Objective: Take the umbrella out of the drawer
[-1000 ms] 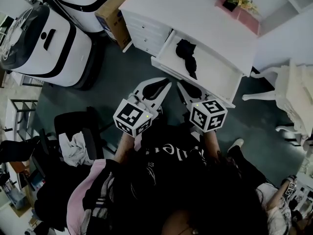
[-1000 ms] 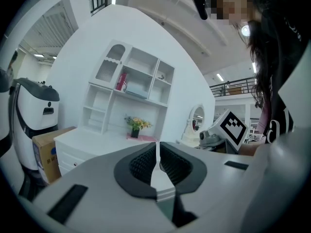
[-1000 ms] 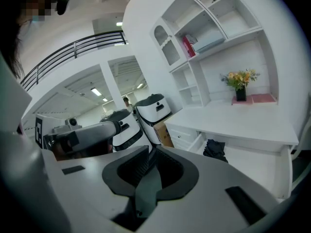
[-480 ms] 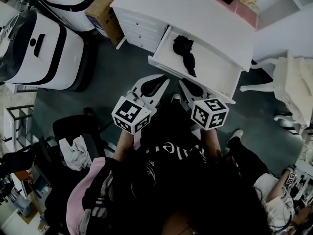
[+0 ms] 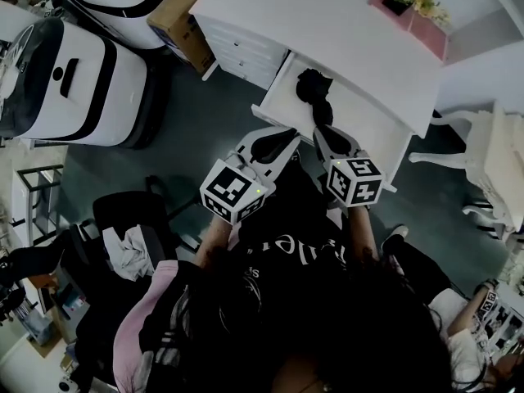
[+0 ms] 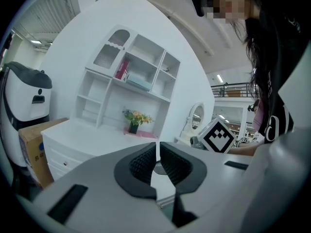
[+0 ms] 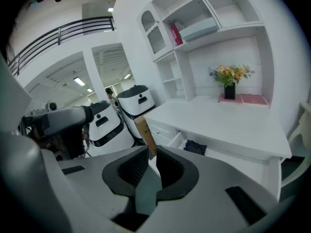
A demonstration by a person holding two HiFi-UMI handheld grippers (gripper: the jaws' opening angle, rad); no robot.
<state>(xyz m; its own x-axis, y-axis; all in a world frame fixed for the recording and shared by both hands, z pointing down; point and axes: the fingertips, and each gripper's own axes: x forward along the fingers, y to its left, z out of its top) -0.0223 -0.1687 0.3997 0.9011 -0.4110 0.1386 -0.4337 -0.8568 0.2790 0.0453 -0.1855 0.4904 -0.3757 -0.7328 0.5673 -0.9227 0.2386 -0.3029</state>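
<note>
L gripper [image 6: 158,148] jaws together, empty, abt level; R gripper [image 7: 152,152] jaws together, empty, tilted down.

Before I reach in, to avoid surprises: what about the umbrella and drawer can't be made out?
Head view: the right gripper covers the near end of the umbrella.
Right gripper view: the umbrella is a dark lump, too small for shape.
Left gripper view: the drawer is hidden behind the left gripper itself.
</note>
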